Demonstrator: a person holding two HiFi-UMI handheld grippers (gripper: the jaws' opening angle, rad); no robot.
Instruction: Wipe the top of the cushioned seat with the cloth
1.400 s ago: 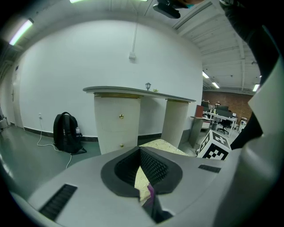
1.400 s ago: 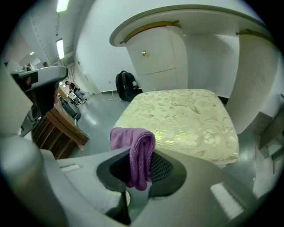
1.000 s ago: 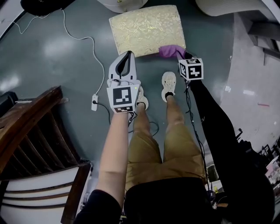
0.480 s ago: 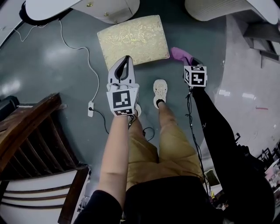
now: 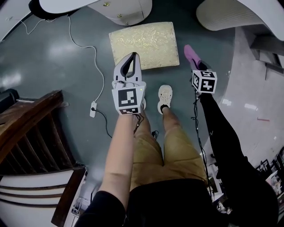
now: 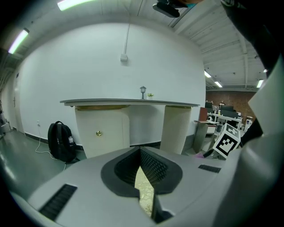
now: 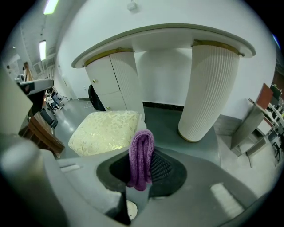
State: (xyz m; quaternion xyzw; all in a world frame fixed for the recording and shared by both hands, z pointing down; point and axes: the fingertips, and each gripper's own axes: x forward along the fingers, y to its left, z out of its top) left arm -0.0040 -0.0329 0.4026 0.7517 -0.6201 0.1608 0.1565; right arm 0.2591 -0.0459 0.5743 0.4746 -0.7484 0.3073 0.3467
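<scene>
The cushioned seat (image 5: 144,42), a square pad in gold-patterned fabric, lies low on the grey floor ahead of me. My right gripper (image 5: 195,62) is shut on a purple knitted cloth (image 5: 191,53) and hangs just right of the seat's front right corner, off the cushion. In the right gripper view the cloth (image 7: 141,155) is draped between the jaws of the gripper (image 7: 143,173), with the seat (image 7: 106,131) to the left beyond. My left gripper (image 5: 131,57) hovers over the seat's front edge, jaws together and empty. Through the narrow gap in this gripper (image 6: 141,154) a strip of seat (image 6: 144,190) shows.
A white power strip (image 5: 93,106) and its cable lie on the floor to the left. Dark wooden furniture (image 5: 26,128) fills the lower left. White pedestal bases (image 5: 124,9) (image 5: 230,13) stand behind the seat. My shoe (image 5: 165,95) is just before the seat. A black backpack (image 6: 62,142) stands by the counter.
The right gripper with the purple cloth has come off the seat's front right corner and moved right, clear of the cushion. The left gripper has stayed near the front edge.
</scene>
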